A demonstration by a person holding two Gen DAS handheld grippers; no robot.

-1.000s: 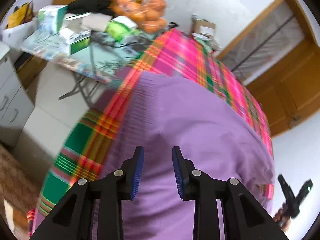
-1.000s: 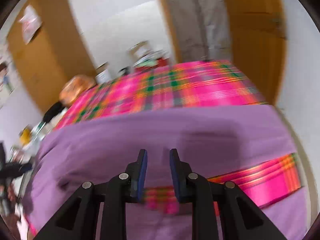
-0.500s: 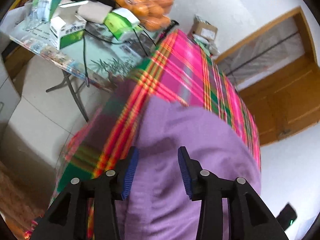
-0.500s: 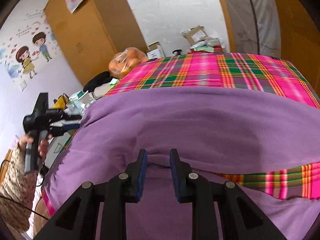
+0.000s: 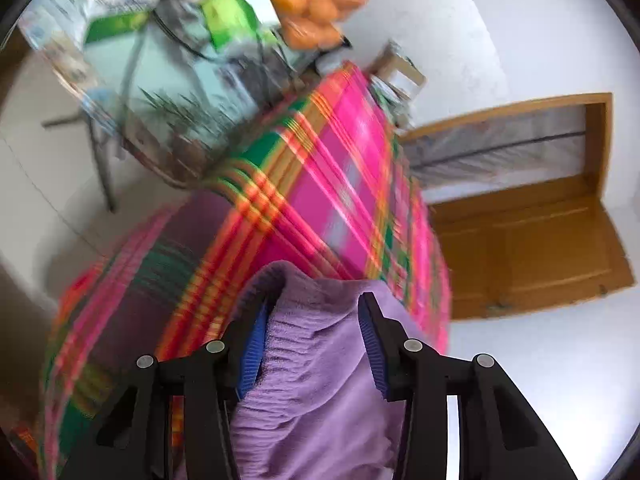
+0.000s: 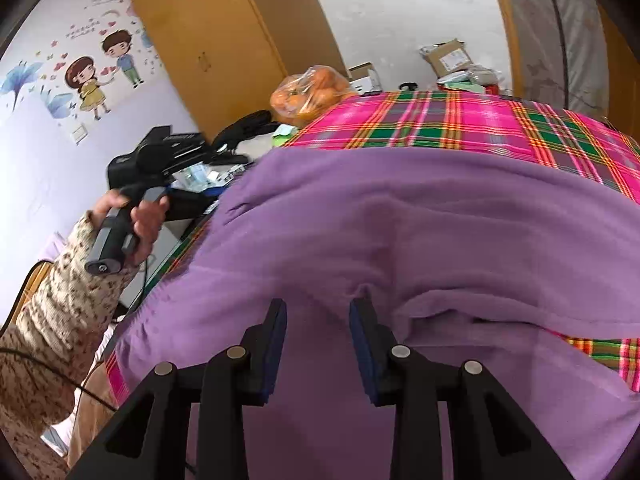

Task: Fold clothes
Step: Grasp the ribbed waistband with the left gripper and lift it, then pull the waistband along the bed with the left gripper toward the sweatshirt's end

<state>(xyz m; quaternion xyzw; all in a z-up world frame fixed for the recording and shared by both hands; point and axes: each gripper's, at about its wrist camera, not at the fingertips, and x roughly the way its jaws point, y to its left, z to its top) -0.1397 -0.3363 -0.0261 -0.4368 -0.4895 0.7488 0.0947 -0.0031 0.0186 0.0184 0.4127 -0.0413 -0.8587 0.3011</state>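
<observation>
I am seeing one purple garment (image 6: pixel 420 240), soft and fleecy with a ribbed, gathered edge, lying across the tabletop under a pink, green and orange plaid cloth (image 6: pixel 460 128). Taking the garment as my landmark and going left to right: at its left edge my left gripper (image 5: pixel 310 344) is sitting with its jaws wide apart, a bunched fold of the fleece bulging up between the two blue ridged pads; the cloth is touching the left pad, but the jaws are not closing on it. Half a second ago the fabric was lying flat below these jaws; now it is rising between them, and the view is blurring. Beyond the garment's left edge one bag of oranges (image 5: pixel 308 0) and some green-and-white boxes are sitting on a side table. From the right wrist view, a hand (image 6: pixel 140 220) in a speckled knit sleeve is gripping the left tool's handle. Near the garment's front edge my right gripper (image 6: pixel 318 344) is hovering, jaws moderately parted and holding nothing, wider than a moment ago.
</observation>
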